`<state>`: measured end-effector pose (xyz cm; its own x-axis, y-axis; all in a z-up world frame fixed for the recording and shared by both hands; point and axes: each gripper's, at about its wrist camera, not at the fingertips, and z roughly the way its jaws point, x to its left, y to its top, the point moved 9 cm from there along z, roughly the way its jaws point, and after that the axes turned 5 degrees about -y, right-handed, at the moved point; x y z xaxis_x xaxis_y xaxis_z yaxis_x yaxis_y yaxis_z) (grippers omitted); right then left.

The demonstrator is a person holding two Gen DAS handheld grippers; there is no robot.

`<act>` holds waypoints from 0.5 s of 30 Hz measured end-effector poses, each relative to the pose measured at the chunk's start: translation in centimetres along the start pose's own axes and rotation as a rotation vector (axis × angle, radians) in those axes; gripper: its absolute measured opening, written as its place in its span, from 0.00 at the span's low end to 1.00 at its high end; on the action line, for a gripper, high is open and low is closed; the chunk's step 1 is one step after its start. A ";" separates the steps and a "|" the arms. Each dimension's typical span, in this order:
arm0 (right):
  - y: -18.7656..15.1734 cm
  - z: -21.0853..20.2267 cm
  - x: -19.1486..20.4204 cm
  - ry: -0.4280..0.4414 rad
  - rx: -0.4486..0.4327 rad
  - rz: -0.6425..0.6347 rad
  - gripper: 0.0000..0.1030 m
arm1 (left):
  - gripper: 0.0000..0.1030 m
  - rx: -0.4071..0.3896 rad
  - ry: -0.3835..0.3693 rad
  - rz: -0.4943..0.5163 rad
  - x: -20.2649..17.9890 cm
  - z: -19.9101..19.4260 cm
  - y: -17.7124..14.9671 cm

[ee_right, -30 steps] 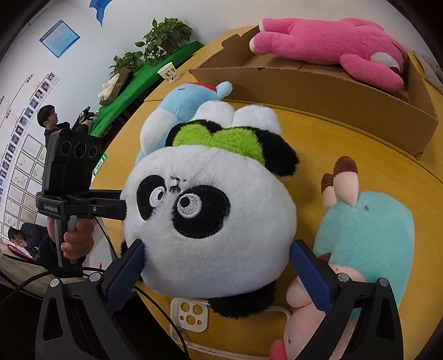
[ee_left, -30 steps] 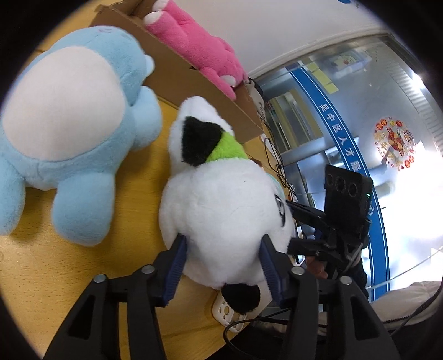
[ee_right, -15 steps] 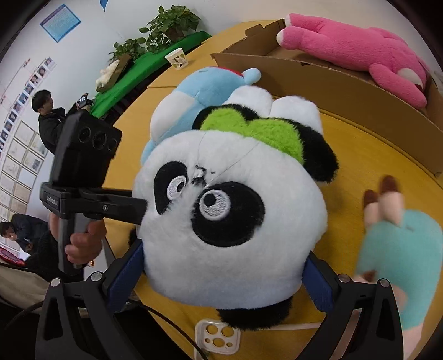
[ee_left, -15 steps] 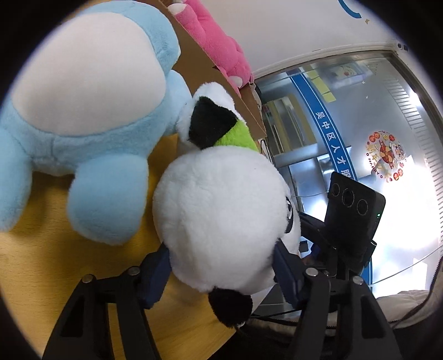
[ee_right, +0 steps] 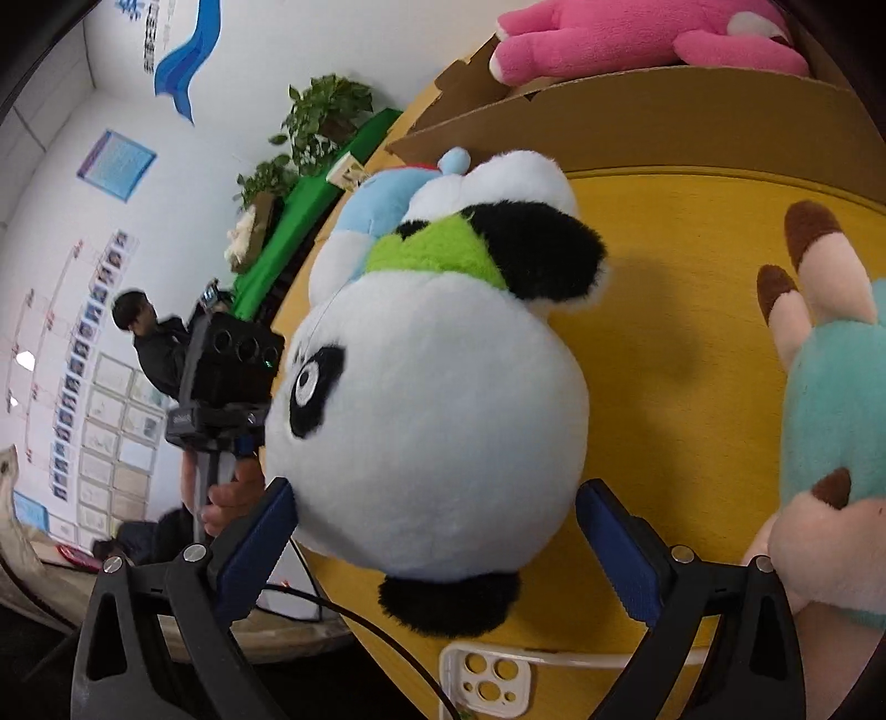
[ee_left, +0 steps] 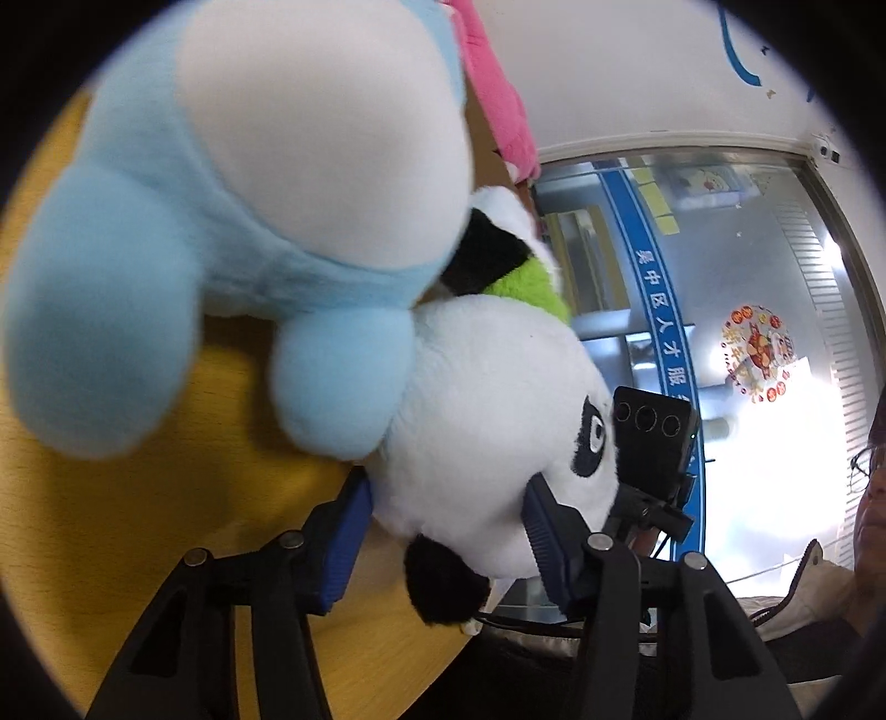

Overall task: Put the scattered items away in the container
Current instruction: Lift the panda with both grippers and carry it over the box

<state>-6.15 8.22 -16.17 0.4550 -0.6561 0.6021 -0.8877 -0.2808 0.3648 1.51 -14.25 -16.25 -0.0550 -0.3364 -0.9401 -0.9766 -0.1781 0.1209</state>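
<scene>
The left gripper [ee_left: 443,531] is closing its jaws on the panda toy's [ee_left: 487,421] head, while the right gripper [ee_right: 437,531] is standing wide around it, pads barely touching.

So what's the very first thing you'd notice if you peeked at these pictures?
The big white panda toy fills the middle, lying on the yellow table between the blue pads of both hand-held grippers. The left hand-held gripper is closing on its head. A pale blue toy presses against it, and a pink toy lies in the cardboard box behind.
</scene>
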 end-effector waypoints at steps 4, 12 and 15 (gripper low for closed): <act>0.6 -0.3 -0.9 0.076 -0.034 0.099 0.98 | 0.40 0.023 0.101 -0.011 1.2 0.2 -0.2; 1.1 -1.0 -1.3 0.090 -0.090 0.119 0.96 | 0.35 0.024 0.184 0.007 0.9 1.0 -0.4; 1.5 -2.3 -1.6 0.010 -0.107 0.077 0.96 | 0.48 -0.001 0.175 0.007 0.7 0.9 -0.5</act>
<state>-8.04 10.47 -14.92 0.3873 -0.6654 0.6382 -0.9077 -0.1537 0.3905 1.72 -13.54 -17.24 -0.0242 -0.4937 -0.8693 -0.9761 -0.1761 0.1272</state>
